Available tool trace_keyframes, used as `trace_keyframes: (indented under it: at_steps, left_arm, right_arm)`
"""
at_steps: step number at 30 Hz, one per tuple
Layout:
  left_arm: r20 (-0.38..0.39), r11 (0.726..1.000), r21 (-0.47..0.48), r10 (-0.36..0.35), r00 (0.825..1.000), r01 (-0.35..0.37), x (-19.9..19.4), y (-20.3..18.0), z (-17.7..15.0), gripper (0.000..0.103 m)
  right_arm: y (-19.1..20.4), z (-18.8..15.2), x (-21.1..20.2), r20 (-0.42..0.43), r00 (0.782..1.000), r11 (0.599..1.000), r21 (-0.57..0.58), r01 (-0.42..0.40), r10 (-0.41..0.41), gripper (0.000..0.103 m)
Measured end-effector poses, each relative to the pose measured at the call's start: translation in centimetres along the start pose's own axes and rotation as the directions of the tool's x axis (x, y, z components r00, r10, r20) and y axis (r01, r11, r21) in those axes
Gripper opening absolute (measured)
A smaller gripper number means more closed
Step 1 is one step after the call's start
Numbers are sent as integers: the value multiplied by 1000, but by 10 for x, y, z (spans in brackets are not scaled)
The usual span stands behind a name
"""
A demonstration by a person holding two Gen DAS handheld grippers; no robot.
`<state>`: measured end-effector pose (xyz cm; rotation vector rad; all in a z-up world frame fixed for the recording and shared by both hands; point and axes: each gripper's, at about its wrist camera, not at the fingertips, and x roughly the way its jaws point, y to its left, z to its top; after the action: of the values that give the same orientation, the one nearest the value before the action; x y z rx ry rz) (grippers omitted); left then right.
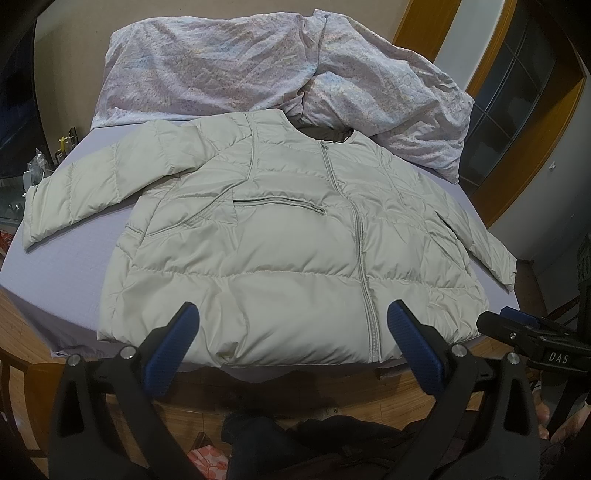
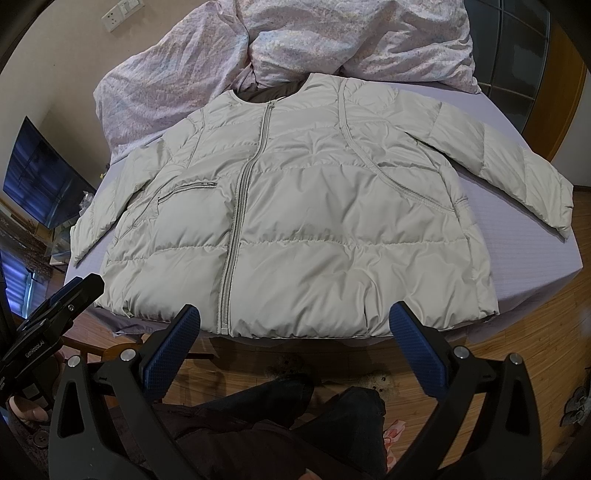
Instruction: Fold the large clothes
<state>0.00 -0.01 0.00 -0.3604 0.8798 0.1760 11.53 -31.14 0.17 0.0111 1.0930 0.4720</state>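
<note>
Bed [image 1: 92,162] under a lavender sheet, taking up most of both views, with wooden floor [image 2: 517,347] past its near edge. Heaped at the far end of the bed, behind the jacket's collar: a rumpled duvet [image 1: 229,66] in pale pink with a fine speckled print, one lobe of it touching the neckline.

Spread flat and face up on the bed, filling its near half: a pale grey-green quilted puffer jacket [image 1: 280,236], zipped shut from hem to collar, hem lying along the near edge of the bed. Both sleeves out to the sides and angled down toward the hem, cuffs near the bed's side edges. A zipped chest pocket [image 1: 280,203] beside the centre zip.

Off the bed's side in the right wrist view: a dark flat screen [image 2: 44,173], probably a television, against the wall; a white wall socket [image 2: 116,16] above the duvet.

Below the bed's near edge, dark trouser legs [image 2: 295,413] of the person.

Left gripper [image 1: 291,332] held just short of the jacket's hem, near the zip's lower end, jaws spread wide with nothing between the blue pads. Right gripper [image 2: 295,328] likewise at the hem, jaws wide apart and empty, touching no cloth.
</note>
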Motion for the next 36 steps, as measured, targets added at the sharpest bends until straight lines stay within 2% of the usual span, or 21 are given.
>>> trace_keyframes:
  at_steps: [36]
  left_arm:
    - [-1,1000,0,0,1000,0,0,0,0,101]
  right_arm:
    - [-2,2,3,-3,1000,1000,3,-1,1,102]
